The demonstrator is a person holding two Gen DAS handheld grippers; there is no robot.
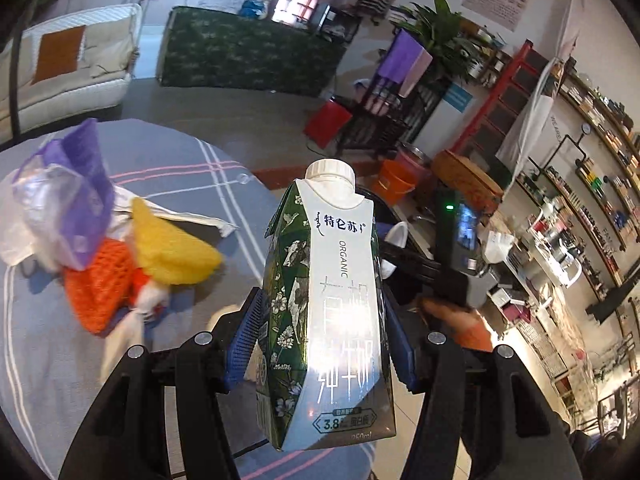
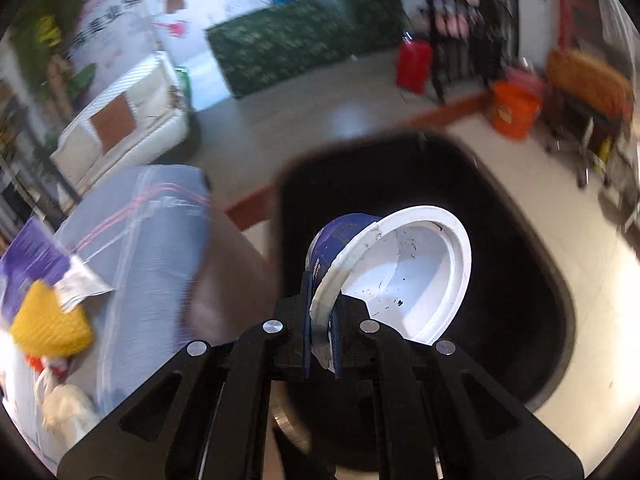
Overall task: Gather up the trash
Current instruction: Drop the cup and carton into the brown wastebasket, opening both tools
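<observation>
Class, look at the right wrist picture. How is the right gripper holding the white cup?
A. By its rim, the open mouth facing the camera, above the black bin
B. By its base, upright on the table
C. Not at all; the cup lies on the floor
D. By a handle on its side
A: the right gripper pinches the rim of the white cup, whose inside faces the camera, over the black bin.

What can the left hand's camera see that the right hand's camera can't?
Only the left wrist view shows the milk carton gripped by the left gripper, and the shelves. Only the right wrist view shows the yogurt cup pinched by the right gripper over the black trash bin. Both show the yellow foam net, striped tablecloth and orange bucket.
</observation>
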